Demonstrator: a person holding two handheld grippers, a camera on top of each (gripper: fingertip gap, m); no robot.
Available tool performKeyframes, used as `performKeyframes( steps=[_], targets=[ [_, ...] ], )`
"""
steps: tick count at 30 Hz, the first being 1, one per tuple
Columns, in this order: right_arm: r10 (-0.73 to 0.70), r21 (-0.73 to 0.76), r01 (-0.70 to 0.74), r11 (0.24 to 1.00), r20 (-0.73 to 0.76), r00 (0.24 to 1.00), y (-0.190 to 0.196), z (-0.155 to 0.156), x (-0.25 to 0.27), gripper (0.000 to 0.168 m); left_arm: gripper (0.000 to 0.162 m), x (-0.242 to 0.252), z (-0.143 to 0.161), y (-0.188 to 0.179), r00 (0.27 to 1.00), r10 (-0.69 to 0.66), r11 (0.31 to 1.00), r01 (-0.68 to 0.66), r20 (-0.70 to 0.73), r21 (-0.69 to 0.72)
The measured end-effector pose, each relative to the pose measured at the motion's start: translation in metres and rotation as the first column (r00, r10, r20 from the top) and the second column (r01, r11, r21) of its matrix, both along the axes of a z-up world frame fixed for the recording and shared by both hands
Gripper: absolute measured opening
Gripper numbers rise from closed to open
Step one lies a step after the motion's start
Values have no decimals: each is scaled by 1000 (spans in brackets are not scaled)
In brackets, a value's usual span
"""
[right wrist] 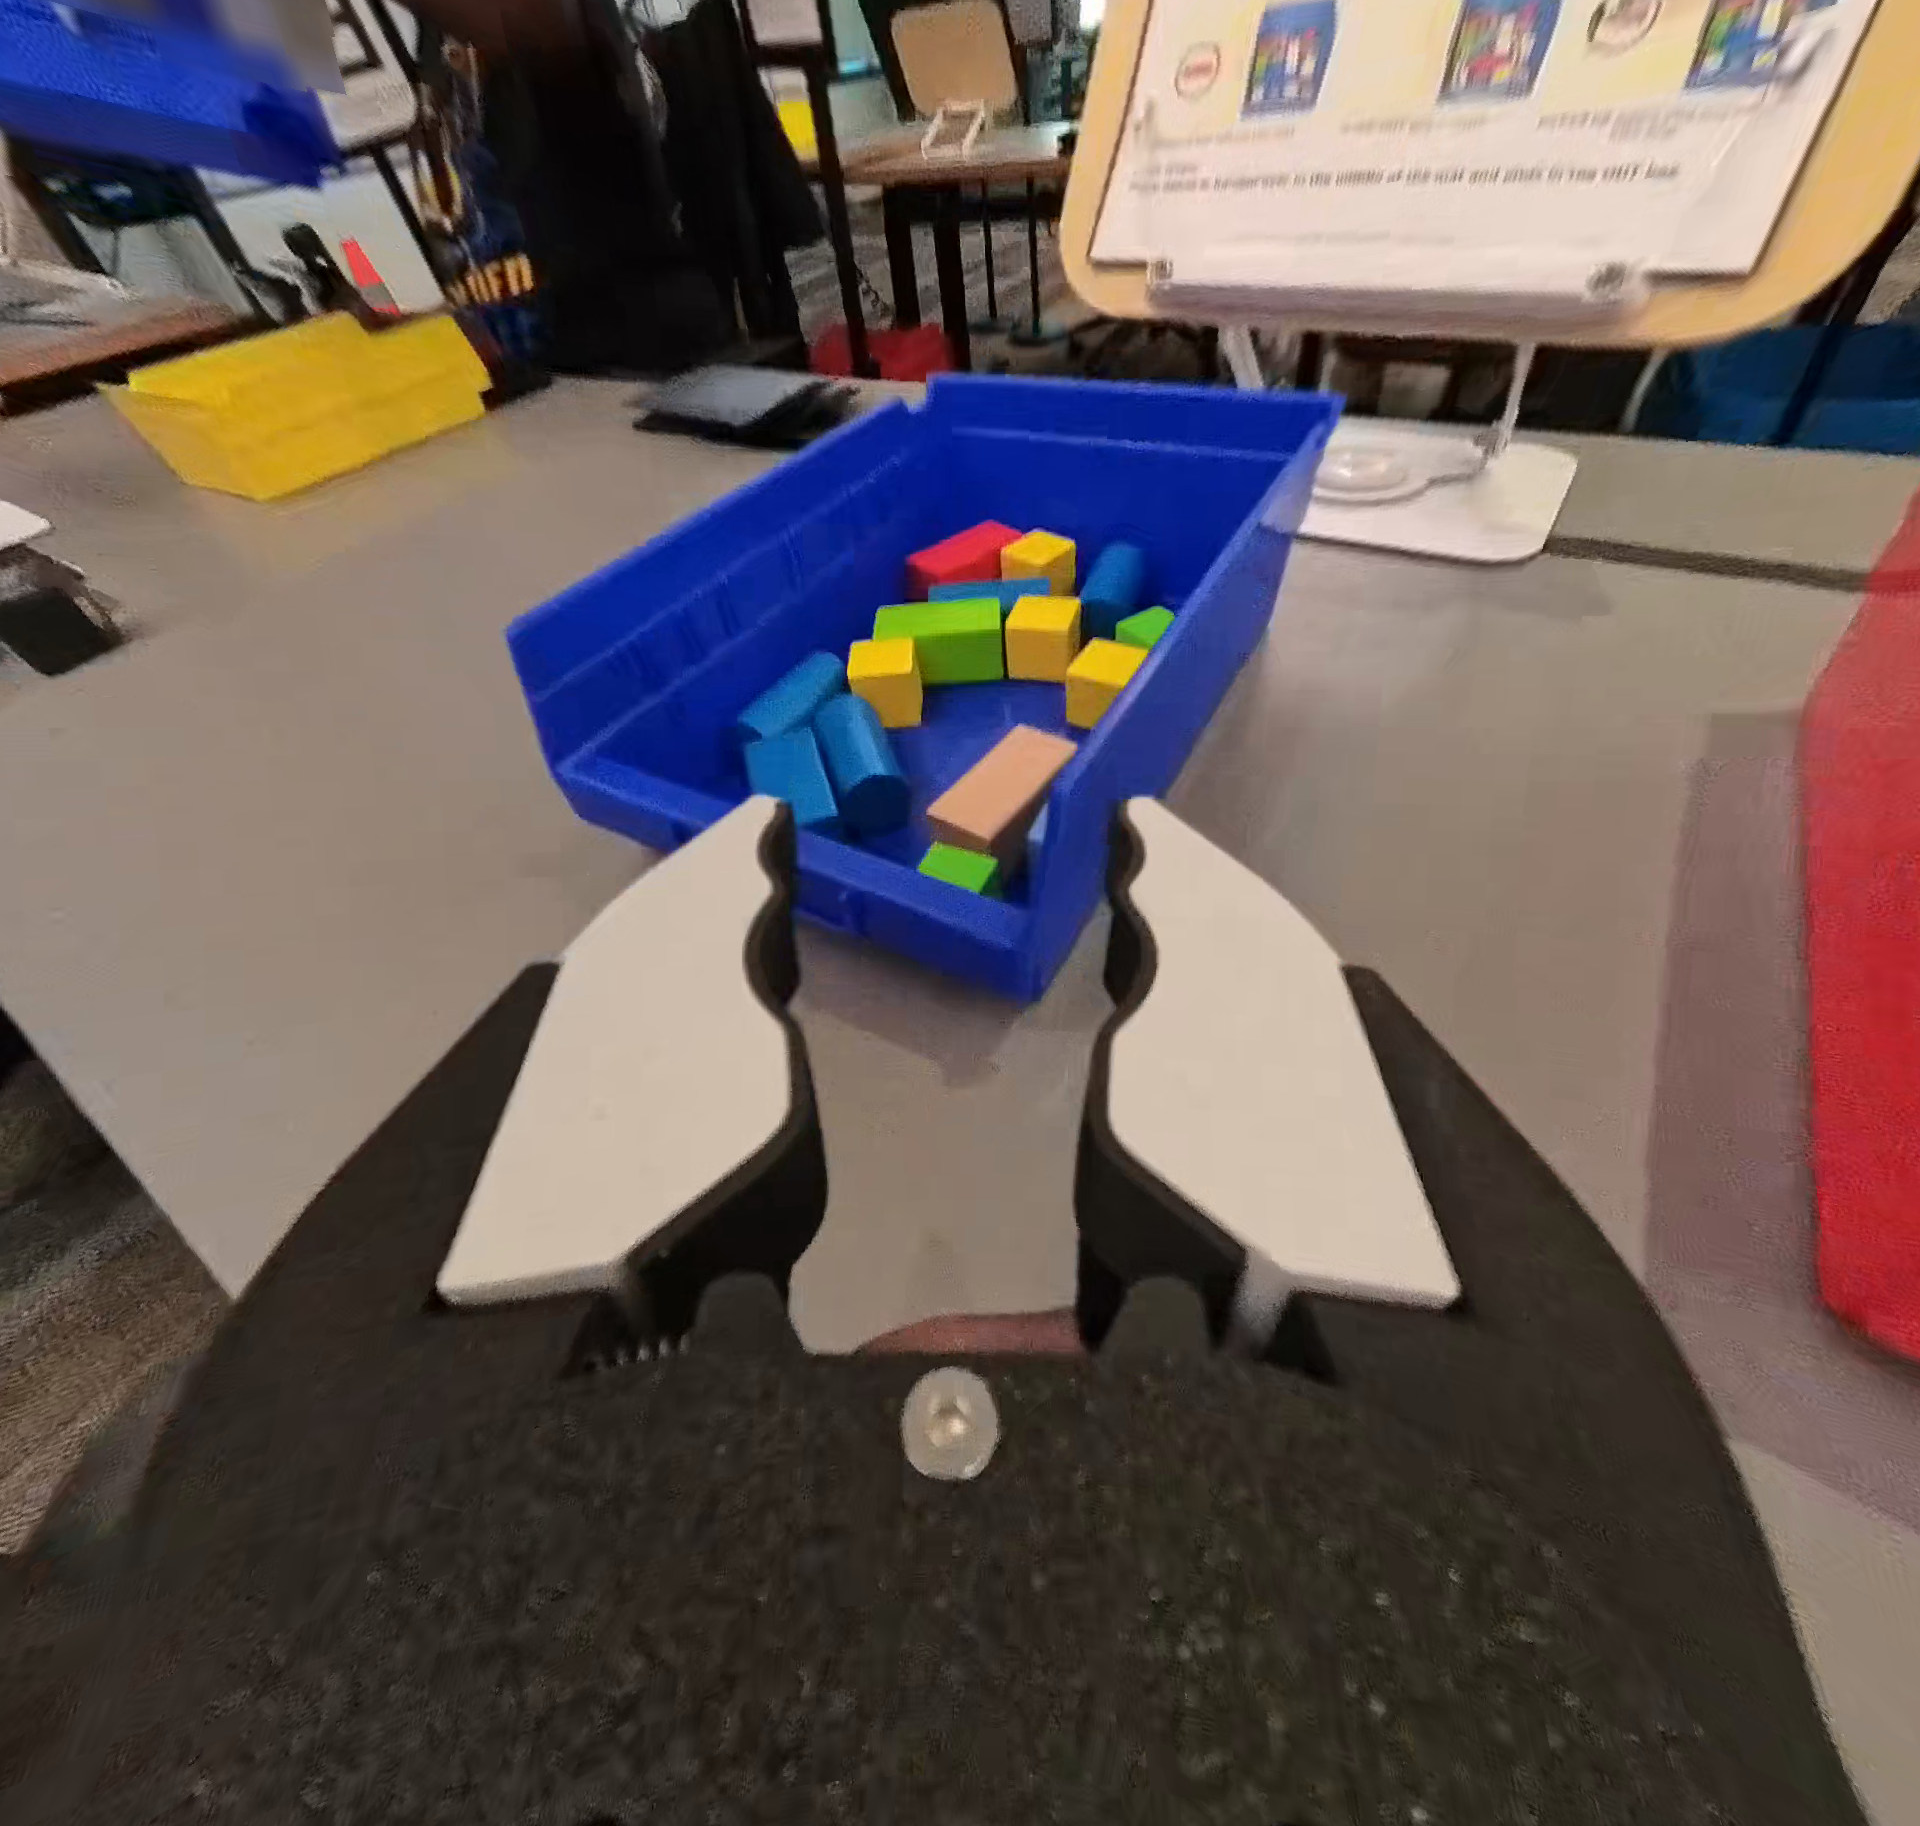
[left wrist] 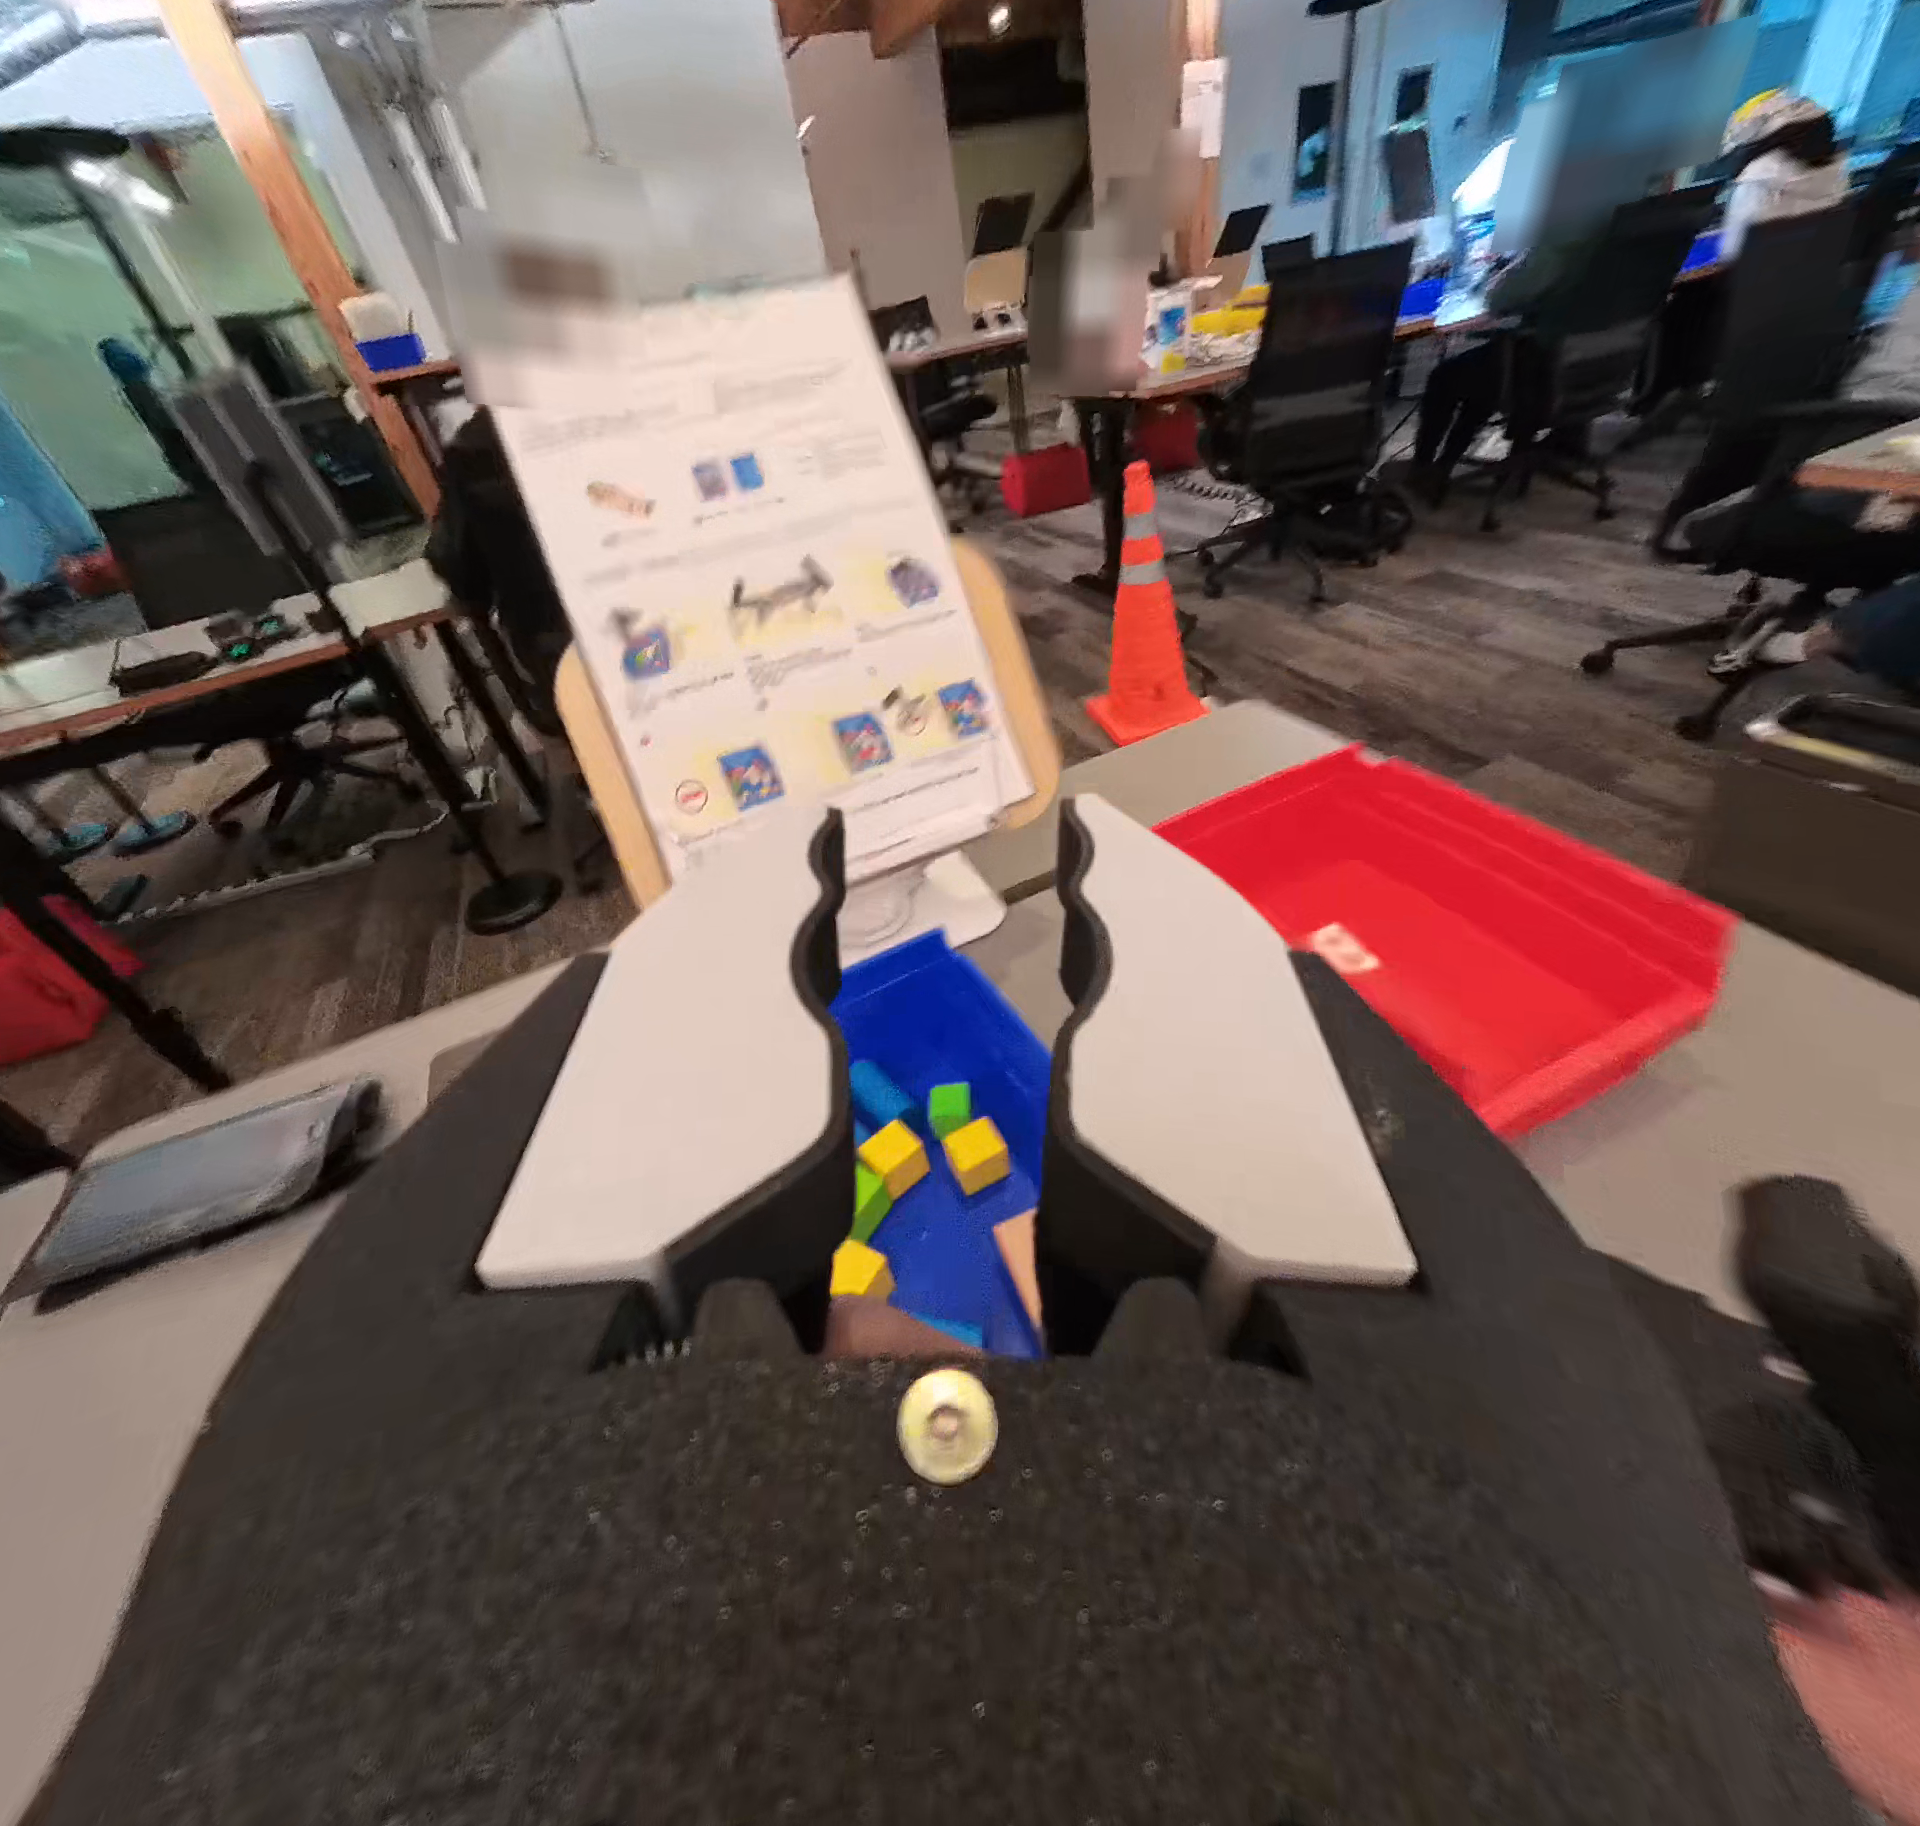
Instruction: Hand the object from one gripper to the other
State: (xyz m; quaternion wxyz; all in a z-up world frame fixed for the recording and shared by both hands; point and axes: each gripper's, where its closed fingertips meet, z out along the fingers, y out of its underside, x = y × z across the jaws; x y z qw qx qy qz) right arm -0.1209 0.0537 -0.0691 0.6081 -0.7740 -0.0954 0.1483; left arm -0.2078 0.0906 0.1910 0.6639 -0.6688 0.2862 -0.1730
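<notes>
A blue bin (right wrist: 675,633) on the grey table holds several wooden blocks: yellow cubes (right wrist: 1041,633), a green block (right wrist: 951,638), blue cylinders (right wrist: 862,763), a red block (right wrist: 961,548) and a tan block (right wrist: 1003,784). My right gripper (right wrist: 951,836) is open and empty, a little short of the bin's near corner. My left gripper (left wrist: 945,846) is open and empty above the same blue bin (left wrist: 935,997), with yellow cubes (left wrist: 977,1153) and a green block (left wrist: 949,1106) showing between its fingers.
A red bin (left wrist: 1455,935) lies right of the blue one; its side shows in the right wrist view (right wrist: 1870,945). An instruction sheet on a stand (right wrist: 1455,93) stands behind the bin. A yellow bin (right wrist: 301,400) sits far left. An orange cone (left wrist: 1143,613) stands on the floor.
</notes>
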Motion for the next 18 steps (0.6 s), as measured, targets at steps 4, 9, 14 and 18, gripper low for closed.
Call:
performKeyframes(
  steps=[4, 9, 14, 18],
  targets=[
    [-32, -103, 35, 994, 37, 999, 12, -42, 9, 57, 48, -36, -151, 64, 996, 81, 960, -86, -28, -267],
    [-119, -161, 124, 979, 41, 992, 39, -52, 18, 62, 55, -78, -271, 58, 983, 178, 918, -181, -39, -352],
    [-249, -246, 279, 928, 146, 957, 78, -70, 17, 56, 46, -78, -309, 69, 978, 208, 879, -198, -25, -434],
    [-322, -304, 337, 891, 100, 942, 93, -68, 10, 5, 4, -93, -320, 94, 946, 297, 840, -324, -132, -436]
  ],
)
